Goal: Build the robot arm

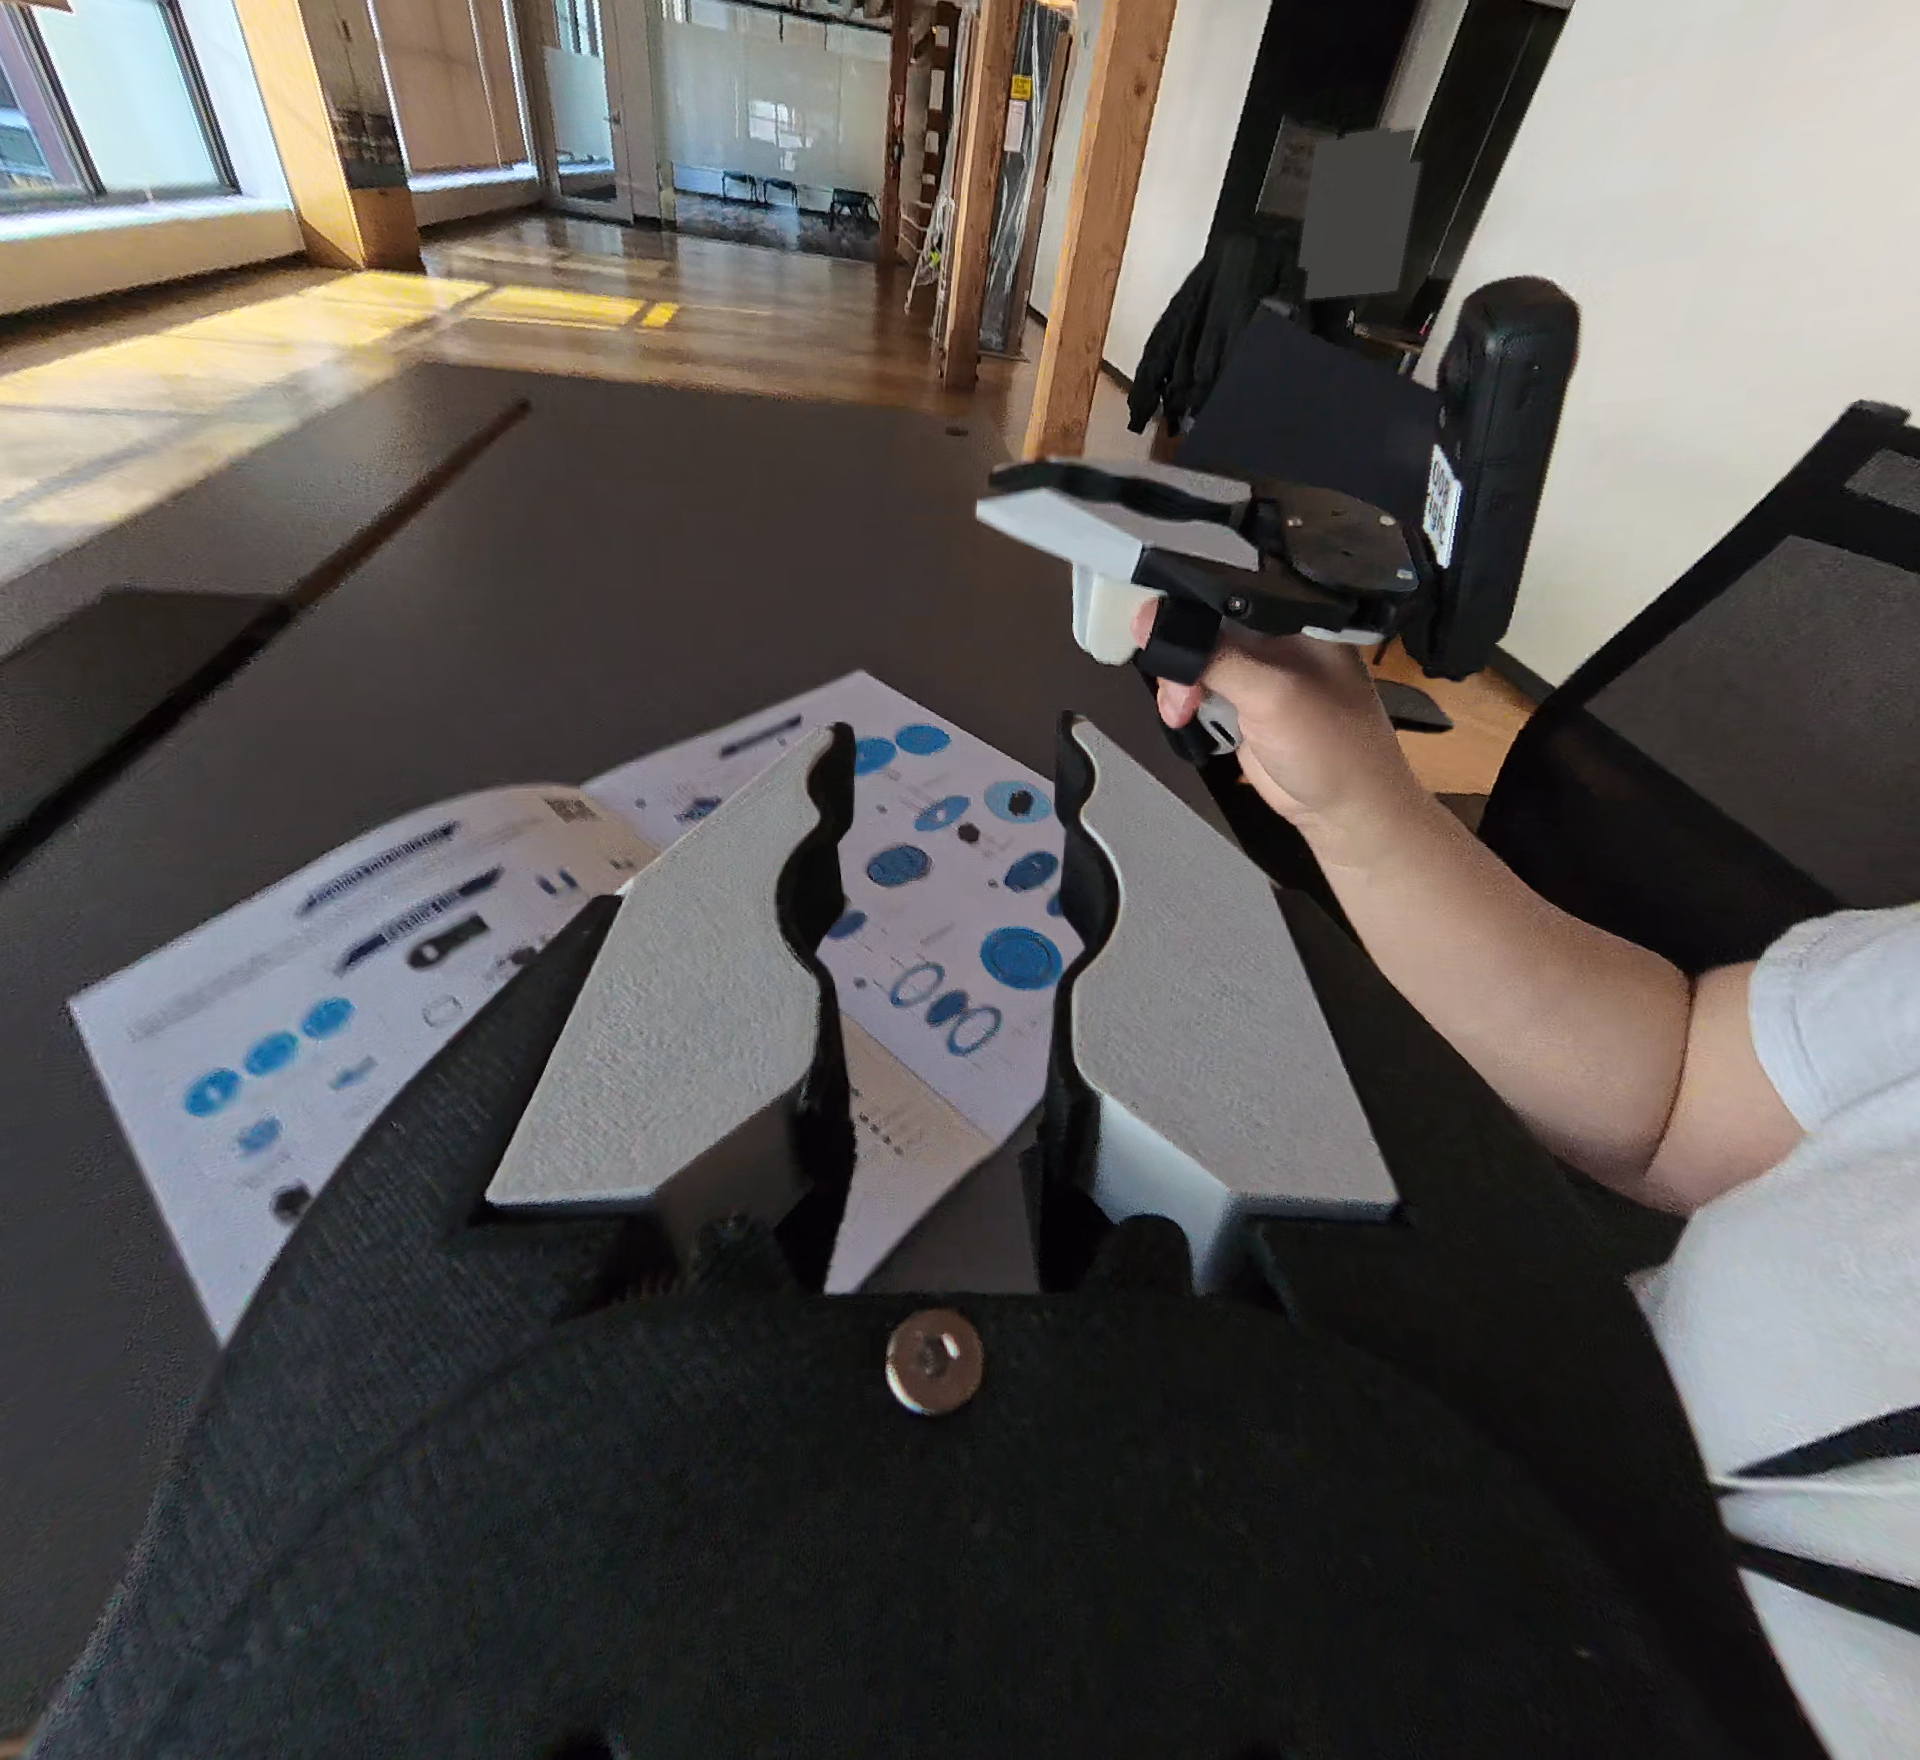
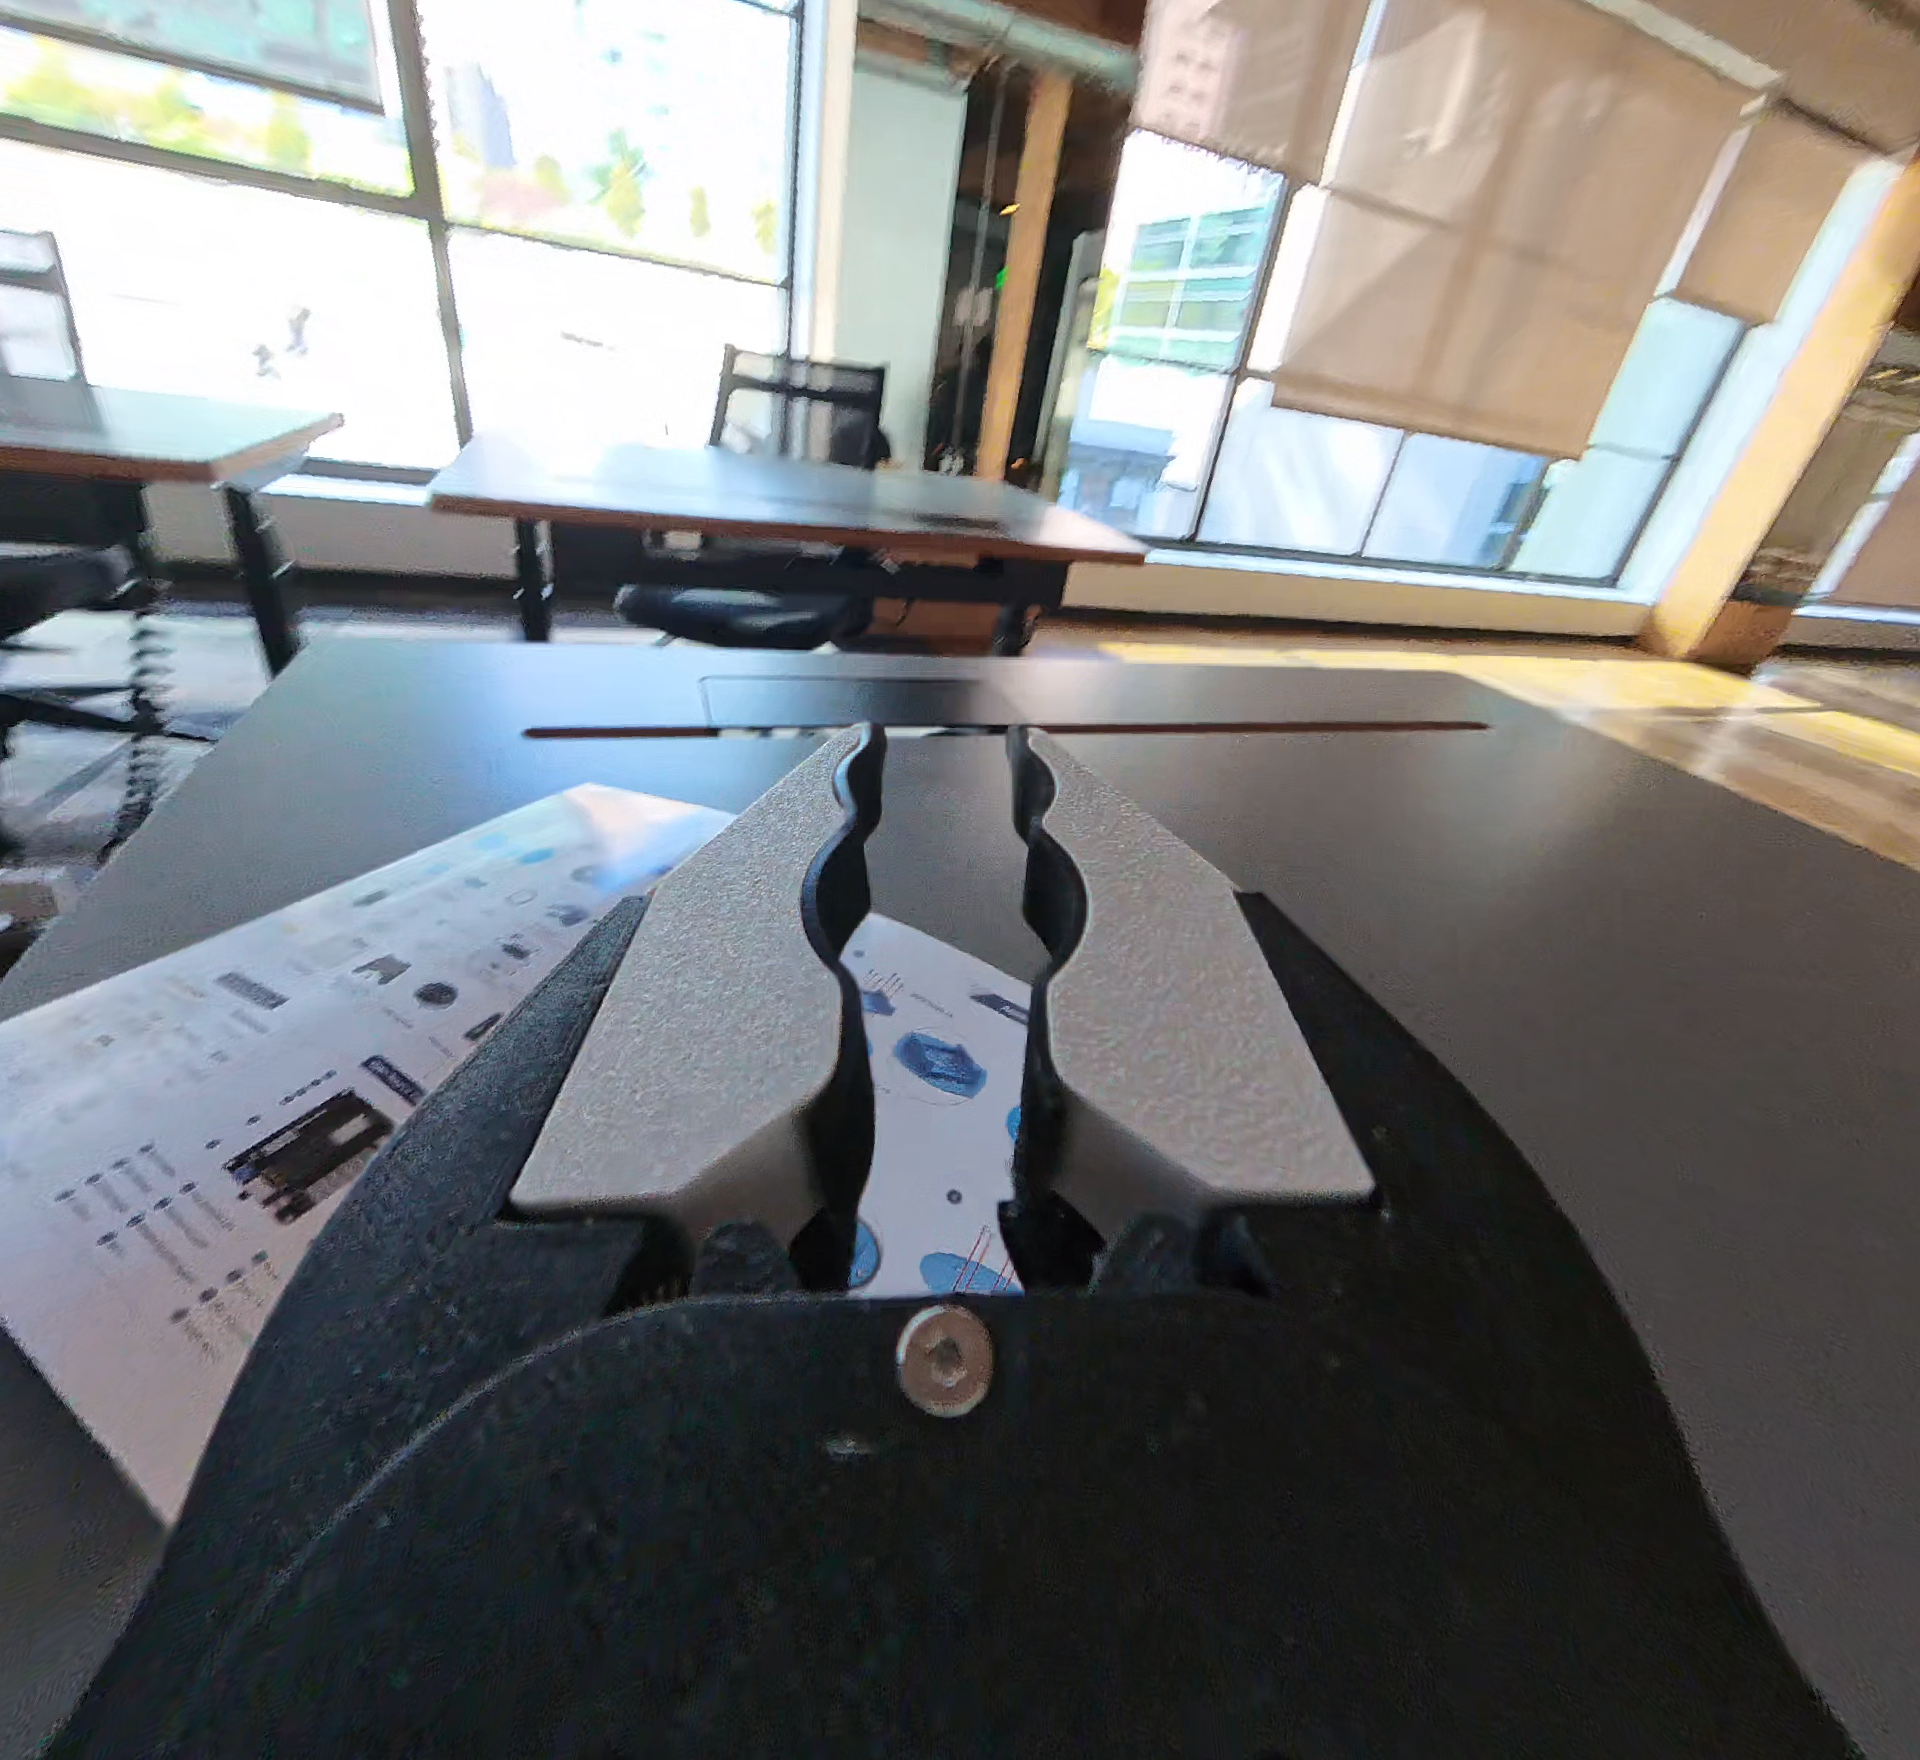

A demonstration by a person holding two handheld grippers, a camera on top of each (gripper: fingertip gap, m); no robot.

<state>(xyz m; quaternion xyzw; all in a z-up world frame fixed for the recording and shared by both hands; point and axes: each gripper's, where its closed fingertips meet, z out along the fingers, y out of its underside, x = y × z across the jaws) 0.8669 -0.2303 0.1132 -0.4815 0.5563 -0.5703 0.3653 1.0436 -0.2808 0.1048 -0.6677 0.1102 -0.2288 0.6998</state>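
Black table carries an unfolded printed leaflet; left claw and right claw hover above it, both part-open and empty.

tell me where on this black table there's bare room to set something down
Bare: the black table right of the printed sheet, and the far stretch up to the long slot. Crowded: the near left, where the sheet lies under the left tool and the right tool.
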